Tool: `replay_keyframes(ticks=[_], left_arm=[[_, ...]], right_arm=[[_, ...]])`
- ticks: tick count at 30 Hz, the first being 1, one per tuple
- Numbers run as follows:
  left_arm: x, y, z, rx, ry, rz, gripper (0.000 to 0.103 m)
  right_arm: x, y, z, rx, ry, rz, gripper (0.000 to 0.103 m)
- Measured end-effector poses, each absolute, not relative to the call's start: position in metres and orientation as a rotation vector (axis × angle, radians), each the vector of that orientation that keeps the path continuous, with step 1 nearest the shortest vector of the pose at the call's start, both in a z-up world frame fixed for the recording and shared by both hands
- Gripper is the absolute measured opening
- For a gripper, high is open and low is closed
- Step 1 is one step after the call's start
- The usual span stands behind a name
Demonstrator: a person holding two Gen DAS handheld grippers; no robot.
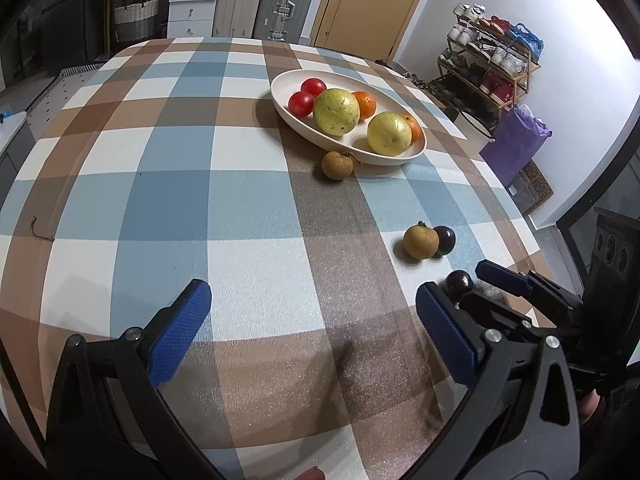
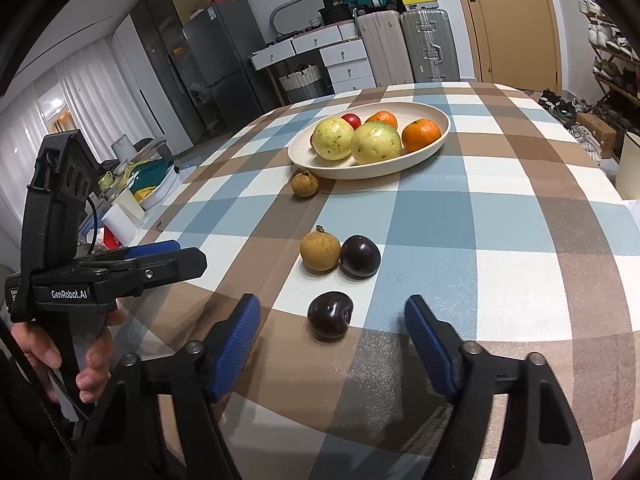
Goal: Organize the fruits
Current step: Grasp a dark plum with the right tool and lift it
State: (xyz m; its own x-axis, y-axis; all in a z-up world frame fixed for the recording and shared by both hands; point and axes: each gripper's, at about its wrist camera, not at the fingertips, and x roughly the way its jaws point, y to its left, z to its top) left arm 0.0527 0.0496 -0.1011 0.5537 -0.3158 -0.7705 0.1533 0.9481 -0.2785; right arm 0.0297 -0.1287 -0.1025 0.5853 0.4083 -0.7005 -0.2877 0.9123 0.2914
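Six fruits already sit in the plate, well beyond the right gripper. Its jaws stand apart around the nearest dark plum, untouched. Three more fruits wait on the surface. The left gripper hangs empty, jaws apart.

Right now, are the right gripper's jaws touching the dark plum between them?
Apart. The right wrist view shows the right gripper open around the dark plum, with bare tablecloth between the fruit and each blue pad.
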Motion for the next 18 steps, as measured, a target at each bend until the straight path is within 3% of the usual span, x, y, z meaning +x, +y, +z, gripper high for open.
replay_keyframes(ticks=[3,5,10,18], left_arm=[[0.0504,0.0517,-0.1027,-0.190,0.945,-0.277,0.102],[0.0499,0.0521,-0.1034,-0.192,0.945,-0.276,0.102],[0.0486,0.0552,-0.1049,-0.197,0.948,-0.272,0.102],[0.0483,0.0544,-0.1060,-0.198,0.951,-0.276,0.102]], right_arm=[[0.0287,-0.1263,-0.1042,0.142,0.857,0.414,0.057],[0.0291,-0.1247,-0.1064,0.141,0.869,0.427,0.042],[0.0288,-0.1254,-0.1099,0.142,0.868,0.422,0.024],[0.0244,-0.1249,-0.1063,0.134,0.835,0.444,0.023]])
